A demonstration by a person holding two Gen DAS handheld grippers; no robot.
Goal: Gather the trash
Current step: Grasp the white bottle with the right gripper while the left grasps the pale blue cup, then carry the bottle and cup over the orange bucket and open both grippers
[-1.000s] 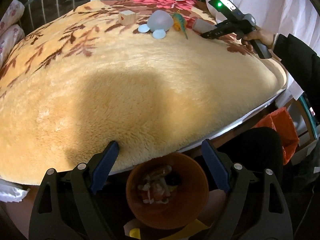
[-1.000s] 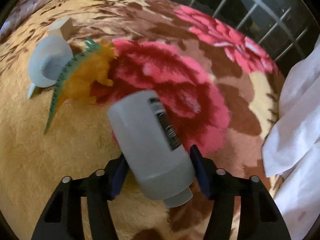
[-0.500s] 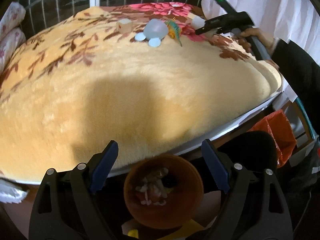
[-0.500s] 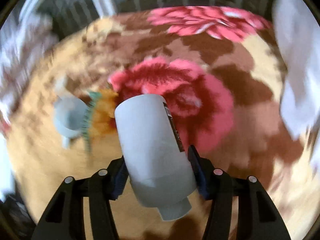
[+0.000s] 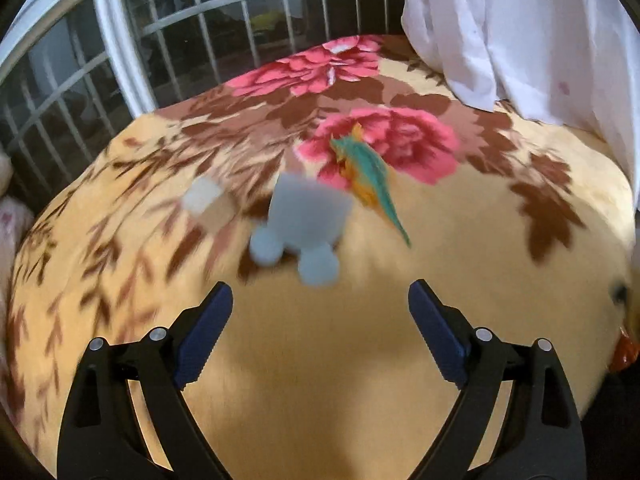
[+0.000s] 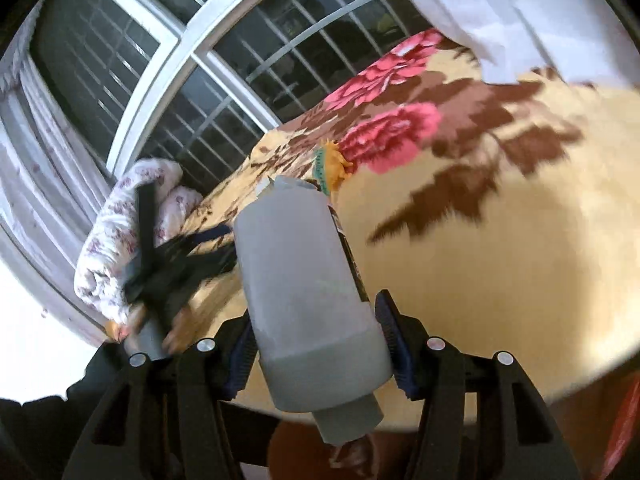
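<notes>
Right gripper (image 6: pixel 316 344): jaws clamped on the flanks of a grey plastic bottle (image 6: pixel 304 280), neck pointing back toward the camera. A second ago the bottle lay low over the blanket (image 6: pixel 500 272) beside the toys; it is now lifted clear and carried back past the bed edge, with the rim of a brown bin (image 6: pixel 304 452) showing just beneath its neck. Judgement: the bottle is nearly in position for release.

Left gripper (image 5: pixel 320 340): jaws opening, wide apart, nothing between them. A second ago it hung over the bin at the bed edge; it now faces the remaining items: a pale blue toy (image 5: pixel 304 224), a toy dinosaur (image 5: pixel 368 172) touching it, and a small box (image 5: pixel 208 200) nearby. Judgement: the next pick is being lined up, target undetermined.
</notes>
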